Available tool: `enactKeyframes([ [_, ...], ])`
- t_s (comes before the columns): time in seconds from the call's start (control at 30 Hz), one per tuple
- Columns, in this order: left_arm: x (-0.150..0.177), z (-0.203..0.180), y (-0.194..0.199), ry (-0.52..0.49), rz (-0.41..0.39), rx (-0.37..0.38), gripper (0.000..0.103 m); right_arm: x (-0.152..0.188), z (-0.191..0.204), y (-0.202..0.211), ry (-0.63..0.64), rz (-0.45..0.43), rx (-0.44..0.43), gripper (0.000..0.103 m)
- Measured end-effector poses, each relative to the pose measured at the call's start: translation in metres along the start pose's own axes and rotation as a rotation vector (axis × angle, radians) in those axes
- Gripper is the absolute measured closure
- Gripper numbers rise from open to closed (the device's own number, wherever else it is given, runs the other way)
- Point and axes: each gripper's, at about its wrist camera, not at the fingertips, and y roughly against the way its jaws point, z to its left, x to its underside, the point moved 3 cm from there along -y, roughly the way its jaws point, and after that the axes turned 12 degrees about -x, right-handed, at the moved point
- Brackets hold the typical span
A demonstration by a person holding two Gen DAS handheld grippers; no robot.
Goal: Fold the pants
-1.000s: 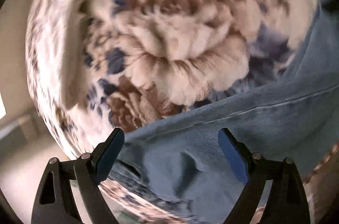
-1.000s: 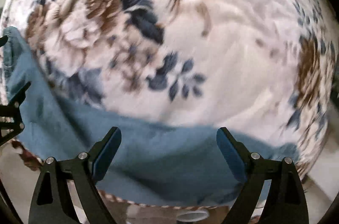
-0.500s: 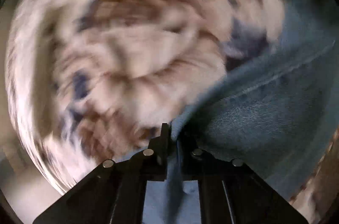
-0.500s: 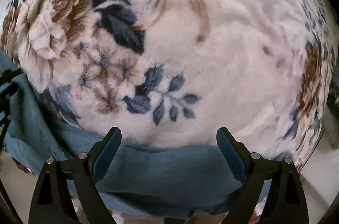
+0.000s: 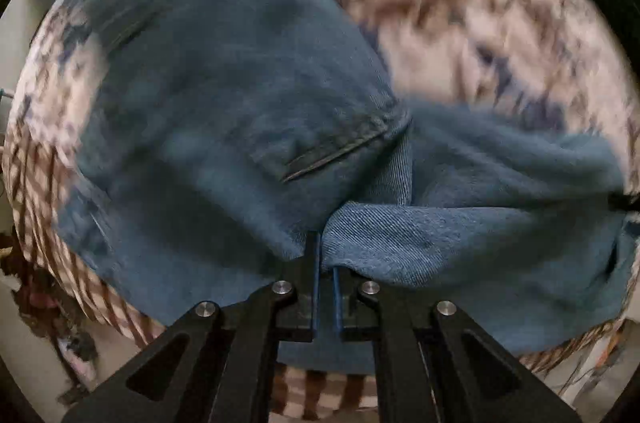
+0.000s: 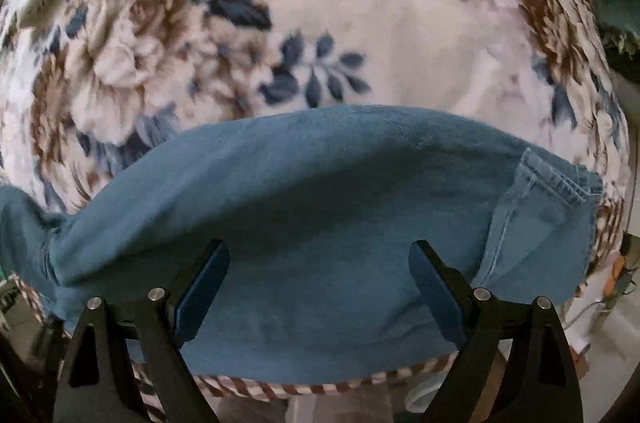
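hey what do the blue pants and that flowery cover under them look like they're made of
The pants look like denim, likely cotton: diagonal twill weave and a stitched hem show, with a matte, washed blue finish. The floral blanket beneath looks like soft plush fleece, probably synthetic: its printed roses have fuzzy edges and a slight nap, though blur leaves that open.

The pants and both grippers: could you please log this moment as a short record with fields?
garment: blue denim pants, lying bunched
surface: floral blanket with a striped border
left gripper: shut, pinching a fold of the denim
right gripper: open, above the pants, holding nothing
visible detail: stitched hem in the right wrist view
image quality: left wrist view blurred
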Motion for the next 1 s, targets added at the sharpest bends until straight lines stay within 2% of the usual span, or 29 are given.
enactKeyframes([
  [0.1,0.009,-0.001,-0.01,0.002,0.049,0.009,0.098,0.014,-0.002,0.001,0.032,0.018,0.046,0.01],
  [0.2,0.015,0.01,0.006,0.059,0.084,0.054,0.088,0.025,-0.003,0.014,0.039,-0.007,0.021,0.01],
  [0.23,0.018,0.013,0.013,0.073,0.085,0.07,0.08,0.025,-0.003,0.022,0.033,-0.024,-0.001,0.01],
  [0.3,0.026,0.02,0.034,0.078,0.062,0.043,0.06,0.027,-0.009,0.047,0.005,-0.071,-0.066,0.01],
  [0.37,0.029,0.02,0.048,0.069,0.023,0.001,0.023,0.042,-0.024,0.068,-0.056,-0.122,-0.096,0.01],
  [0.4,0.031,0.019,0.057,0.064,-0.007,-0.03,0.018,0.053,-0.037,0.077,-0.097,-0.142,-0.114,0.01],
  [0.47,0.034,0.012,0.068,0.059,-0.033,-0.035,0.017,0.063,-0.065,0.085,-0.157,-0.158,-0.136,0.01],
  [0.53,0.033,-0.003,0.074,0.054,-0.046,-0.029,0.017,0.068,-0.11,0.088,-0.207,-0.165,-0.129,0.01],
  [0.7,0.011,-0.069,0.079,-0.007,-0.063,-0.014,0.017,0.073,-0.191,0.059,-0.37,-0.181,-0.13,0.01],
  [0.8,0.018,-0.109,0.085,-0.067,-0.082,-0.033,0.017,0.089,-0.236,0.046,-0.49,-0.195,-0.192,0.01],
  [0.9,0.022,-0.143,0.086,-0.12,-0.087,-0.054,0.017,0.096,-0.263,0.027,-0.548,-0.175,-0.24,0.014],
  [0.97,0.026,-0.163,0.085,-0.153,-0.083,-0.073,0.017,0.101,-0.275,0.018,-0.606,-0.187,-0.316,0.016],
  [1.0,0.028,-0.17,0.085,-0.166,-0.086,-0.089,0.017,0.101,-0.279,0.016,-0.64,-0.217,-0.389,0.016],
])
